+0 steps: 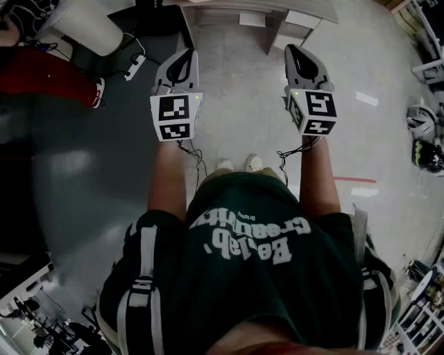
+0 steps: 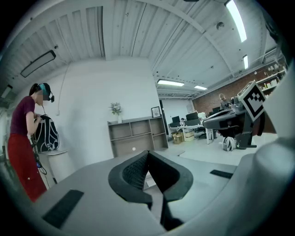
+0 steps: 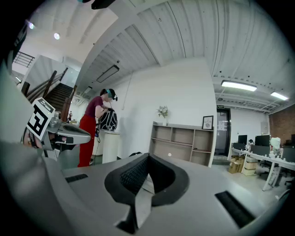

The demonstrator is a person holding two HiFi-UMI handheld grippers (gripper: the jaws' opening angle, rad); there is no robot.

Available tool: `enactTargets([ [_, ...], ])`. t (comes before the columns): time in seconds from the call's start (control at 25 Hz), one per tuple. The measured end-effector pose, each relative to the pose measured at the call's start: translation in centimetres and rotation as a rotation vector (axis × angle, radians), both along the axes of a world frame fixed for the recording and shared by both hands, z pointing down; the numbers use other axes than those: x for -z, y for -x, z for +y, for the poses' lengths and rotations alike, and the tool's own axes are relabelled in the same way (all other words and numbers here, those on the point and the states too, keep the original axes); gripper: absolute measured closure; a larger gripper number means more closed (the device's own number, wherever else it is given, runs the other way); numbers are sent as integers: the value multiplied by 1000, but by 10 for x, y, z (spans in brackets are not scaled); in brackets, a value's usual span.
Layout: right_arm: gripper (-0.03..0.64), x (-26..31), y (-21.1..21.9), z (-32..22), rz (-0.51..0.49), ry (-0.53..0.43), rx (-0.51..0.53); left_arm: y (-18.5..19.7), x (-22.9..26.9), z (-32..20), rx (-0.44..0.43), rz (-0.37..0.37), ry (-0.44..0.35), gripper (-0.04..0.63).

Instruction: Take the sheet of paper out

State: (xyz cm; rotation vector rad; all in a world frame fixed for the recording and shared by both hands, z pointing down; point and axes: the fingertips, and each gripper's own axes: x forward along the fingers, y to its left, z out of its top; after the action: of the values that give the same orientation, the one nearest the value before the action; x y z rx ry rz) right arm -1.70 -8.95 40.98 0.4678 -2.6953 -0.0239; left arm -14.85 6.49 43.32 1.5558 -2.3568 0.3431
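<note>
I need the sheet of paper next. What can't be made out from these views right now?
- Sheet of paper: it shows in no view.
- Shelf unit: in both gripper views its compartments are too small and far off to tell what lies inside.
- Pale furniture ahead: the head view's top edge cuts it off.
- Floor under the person: hidden by the torso in the head view.

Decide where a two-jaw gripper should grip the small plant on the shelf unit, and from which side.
Probably its vase, approached from the front: it stands upright on top of the shelf unit, backed by the wall, and the sprigs above look too flimsy.
</note>
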Motion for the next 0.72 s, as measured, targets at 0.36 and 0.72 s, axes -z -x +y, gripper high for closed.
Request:
enactTargets([
  [0.36, 584, 1, 0, -1, 8, -10, 13, 0, 3, -3, 3, -1, -11, 577],
  [0.72, 584, 0, 0, 2, -7, 4, 22, -1, 4, -4, -2, -2, -18, 577],
])
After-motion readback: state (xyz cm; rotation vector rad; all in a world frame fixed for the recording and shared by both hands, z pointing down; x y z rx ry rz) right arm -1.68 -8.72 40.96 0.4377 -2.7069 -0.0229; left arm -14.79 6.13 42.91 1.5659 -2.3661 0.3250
